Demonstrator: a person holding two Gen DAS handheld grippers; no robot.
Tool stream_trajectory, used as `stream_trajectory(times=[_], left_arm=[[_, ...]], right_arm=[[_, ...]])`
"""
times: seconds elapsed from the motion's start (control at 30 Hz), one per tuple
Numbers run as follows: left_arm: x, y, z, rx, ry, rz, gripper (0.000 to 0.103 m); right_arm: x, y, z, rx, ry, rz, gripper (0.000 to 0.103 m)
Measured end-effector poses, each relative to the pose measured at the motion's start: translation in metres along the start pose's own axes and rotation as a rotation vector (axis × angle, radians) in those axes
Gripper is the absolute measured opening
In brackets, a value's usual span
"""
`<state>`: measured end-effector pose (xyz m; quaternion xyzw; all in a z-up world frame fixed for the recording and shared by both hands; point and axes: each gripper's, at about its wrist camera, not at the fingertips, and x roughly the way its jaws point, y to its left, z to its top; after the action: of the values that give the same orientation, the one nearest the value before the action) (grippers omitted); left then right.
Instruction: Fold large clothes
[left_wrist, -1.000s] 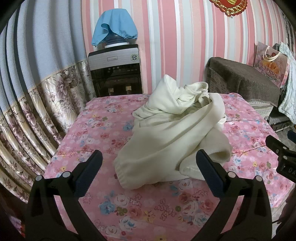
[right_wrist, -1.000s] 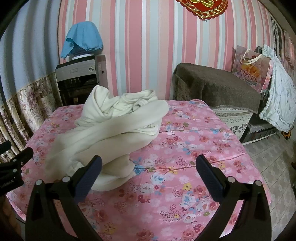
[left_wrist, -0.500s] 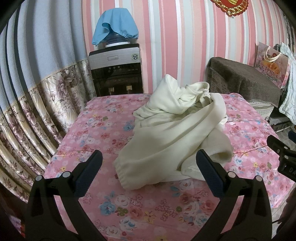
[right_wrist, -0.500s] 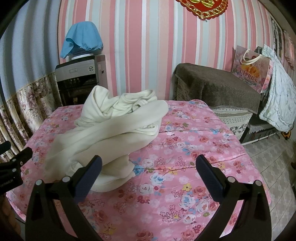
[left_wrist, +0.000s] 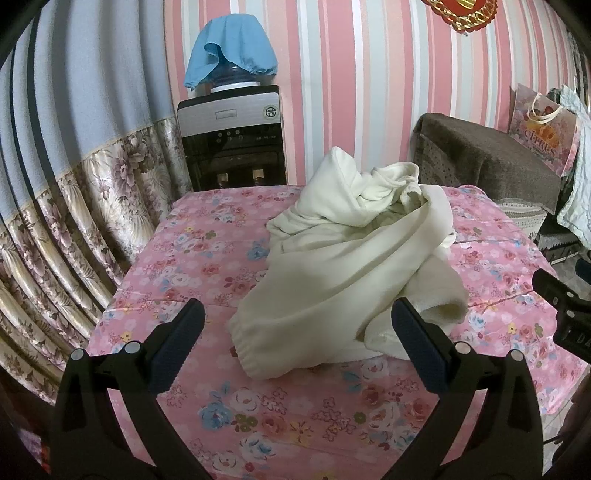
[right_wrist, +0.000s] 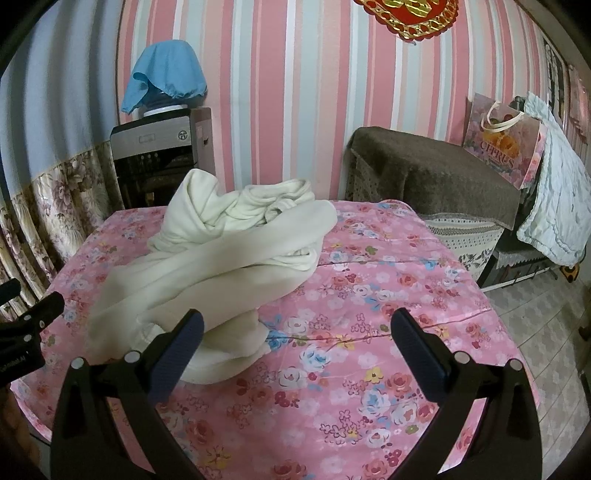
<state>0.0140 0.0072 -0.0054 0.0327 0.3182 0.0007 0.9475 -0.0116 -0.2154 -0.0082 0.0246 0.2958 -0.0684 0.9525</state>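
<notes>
Fingers of both grippers are spread wide and hold nothing. The garment (left_wrist: 354, 254), a cream heap, is seen lying crumpled on the table (left_wrist: 207, 258), ahead of both pairs of fingers and touched by neither. Its long axis is judged to run from a peak at the far side, toward the dispenser (left_wrist: 231, 140), down to an elastic cuff (left_wrist: 255, 354) at the near edge.

From the left gripper (left_wrist: 295, 343) the cuff is found just ahead and between the fingers. From the right gripper (right_wrist: 295, 343) the heap is seen ahead and to the left, its near roll just behind the left finger (right_wrist: 177, 358), with bare cloth-covered table before the right finger. The left gripper is therefore judged the nearer to a graspable edge.

Against the earlier frames, the heap is unchanged in shape; only a slight drift of both views is noted, and the fingers are as wide as before.
</notes>
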Motion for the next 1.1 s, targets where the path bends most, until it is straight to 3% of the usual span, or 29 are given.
stream_trajectory(times=[0.9,1.1], left_arm=[[0.017,0.011,-0.007,-0.005,0.024,0.004,0.100],[0.023,0.024,-0.006,0.008,0.018,-0.009,0.100]], right_arm=[[0.009,0.004,0.000,-0.018,0.007,0.014,0.101],[-0.001,0.011,0.006,-0.037,-0.062,0.068,0.101]])
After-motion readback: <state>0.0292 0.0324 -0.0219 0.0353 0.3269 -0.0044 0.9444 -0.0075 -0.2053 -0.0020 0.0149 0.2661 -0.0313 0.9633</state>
